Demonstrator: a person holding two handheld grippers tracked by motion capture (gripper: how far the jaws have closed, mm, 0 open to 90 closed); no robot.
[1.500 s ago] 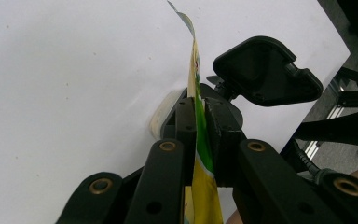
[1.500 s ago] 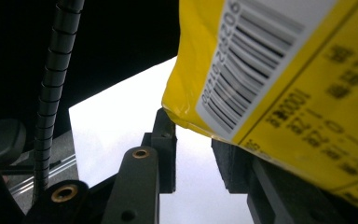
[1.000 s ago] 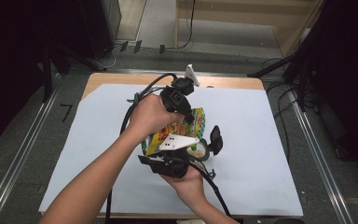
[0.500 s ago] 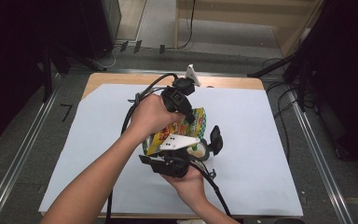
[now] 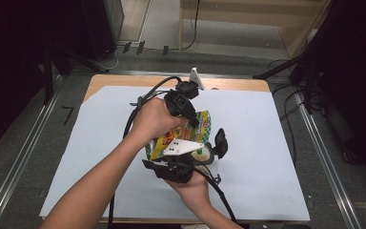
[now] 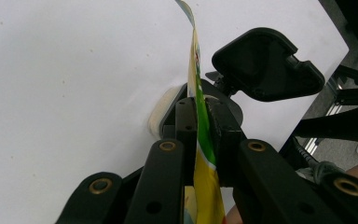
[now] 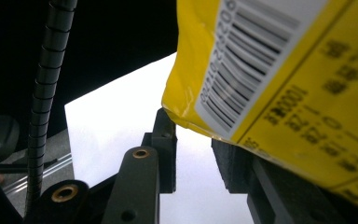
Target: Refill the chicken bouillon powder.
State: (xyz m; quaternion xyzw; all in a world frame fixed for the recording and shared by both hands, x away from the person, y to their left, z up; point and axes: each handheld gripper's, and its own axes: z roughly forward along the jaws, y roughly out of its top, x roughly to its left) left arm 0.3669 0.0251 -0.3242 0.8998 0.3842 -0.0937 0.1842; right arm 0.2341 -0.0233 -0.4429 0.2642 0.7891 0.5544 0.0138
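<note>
Nothing has shifted since a second ago. Left hand-held gripper (image 6: 200, 116) is clamped on the thin edge of the snack packet (image 5: 186, 131), glossy yellow-green with a barcode panel, held up over the worktop's (image 5: 276, 143) white sheet. Right hand-held gripper (image 7: 193, 144) stands parted, just below that packet.

The bag (image 7: 279, 79) is yellow with green and a white barcode panel striped black. The grippers' jaws are black with brass rivets. The table (image 5: 267, 124) is white.
</note>
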